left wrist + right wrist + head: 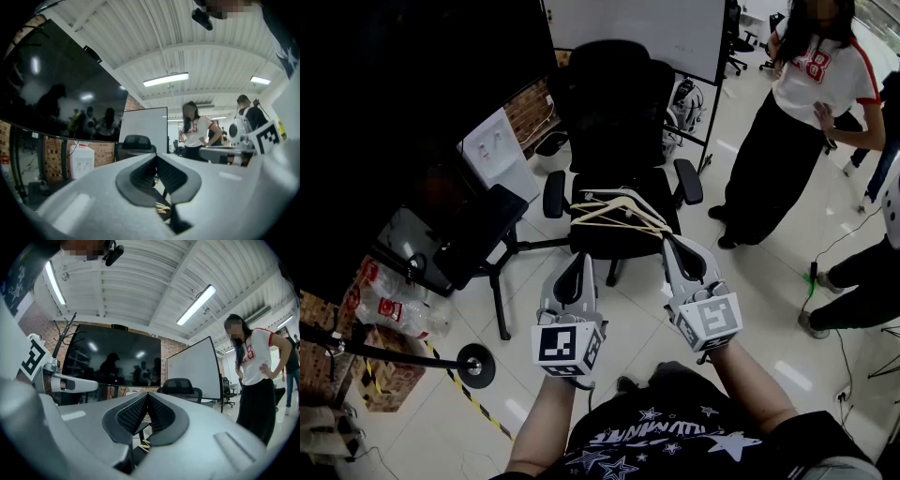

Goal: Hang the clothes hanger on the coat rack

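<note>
Cream hangers (619, 214) lie left-to-right on the chair seat (600, 246) at frame centre, just above both empty, pressed-together grippers, the right gripper (671, 242) nearer than the left gripper (579, 262).

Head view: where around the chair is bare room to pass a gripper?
Free: the floor between the chair and the standing person. Crowded: the seat, piled with hangers, and the gap toward the dark table.

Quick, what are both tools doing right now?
Left grey two-jaw tool: closed, holding nothing.
Right grey two-jaw tool: closed, holding nothing.
</note>
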The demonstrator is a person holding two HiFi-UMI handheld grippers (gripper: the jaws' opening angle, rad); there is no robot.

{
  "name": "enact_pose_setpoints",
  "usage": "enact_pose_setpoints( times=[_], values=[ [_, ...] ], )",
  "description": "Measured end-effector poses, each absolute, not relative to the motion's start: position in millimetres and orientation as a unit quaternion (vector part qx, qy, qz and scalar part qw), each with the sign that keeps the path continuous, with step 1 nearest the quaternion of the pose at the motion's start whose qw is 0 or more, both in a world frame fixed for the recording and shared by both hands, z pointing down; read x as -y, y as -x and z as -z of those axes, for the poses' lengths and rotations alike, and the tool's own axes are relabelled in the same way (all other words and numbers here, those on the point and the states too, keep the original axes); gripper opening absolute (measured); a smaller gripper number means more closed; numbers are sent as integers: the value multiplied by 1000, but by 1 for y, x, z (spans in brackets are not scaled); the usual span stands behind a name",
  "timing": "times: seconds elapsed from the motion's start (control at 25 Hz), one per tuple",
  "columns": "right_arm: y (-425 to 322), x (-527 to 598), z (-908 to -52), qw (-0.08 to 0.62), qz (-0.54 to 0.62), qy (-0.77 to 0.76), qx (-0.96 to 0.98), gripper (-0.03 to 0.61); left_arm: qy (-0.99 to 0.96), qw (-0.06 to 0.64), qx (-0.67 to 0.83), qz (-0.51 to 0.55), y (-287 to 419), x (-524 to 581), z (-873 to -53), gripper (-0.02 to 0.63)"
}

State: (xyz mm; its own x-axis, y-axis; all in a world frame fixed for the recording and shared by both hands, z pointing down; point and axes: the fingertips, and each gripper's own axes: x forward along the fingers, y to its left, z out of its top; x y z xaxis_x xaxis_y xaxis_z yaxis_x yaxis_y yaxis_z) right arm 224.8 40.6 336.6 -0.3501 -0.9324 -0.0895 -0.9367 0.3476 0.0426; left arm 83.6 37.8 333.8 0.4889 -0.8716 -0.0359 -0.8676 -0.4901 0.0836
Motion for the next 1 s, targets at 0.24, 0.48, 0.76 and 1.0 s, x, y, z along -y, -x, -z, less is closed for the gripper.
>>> enact_pose_setpoints(
  times=[0.24, 0.48, 0.76, 1.0],
  values=[
    [-226, -19, -348, 27, -28, 581, -813, 6, -856, 25, 514, 41, -68, -16, -336, 5],
    [-243, 24, -360, 39, -20, 581, -813, 6, -848, 23, 530, 28, -69, 20, -347, 5],
    [-276, 109, -373, 40, -3, 584, -811, 6, -836, 27, 547, 22, -88, 93, -345, 5],
    [-310, 184, -383, 46, 11, 576, -816, 6, -847, 30, 530, 24, -127, 160, -342, 5]
  ],
)
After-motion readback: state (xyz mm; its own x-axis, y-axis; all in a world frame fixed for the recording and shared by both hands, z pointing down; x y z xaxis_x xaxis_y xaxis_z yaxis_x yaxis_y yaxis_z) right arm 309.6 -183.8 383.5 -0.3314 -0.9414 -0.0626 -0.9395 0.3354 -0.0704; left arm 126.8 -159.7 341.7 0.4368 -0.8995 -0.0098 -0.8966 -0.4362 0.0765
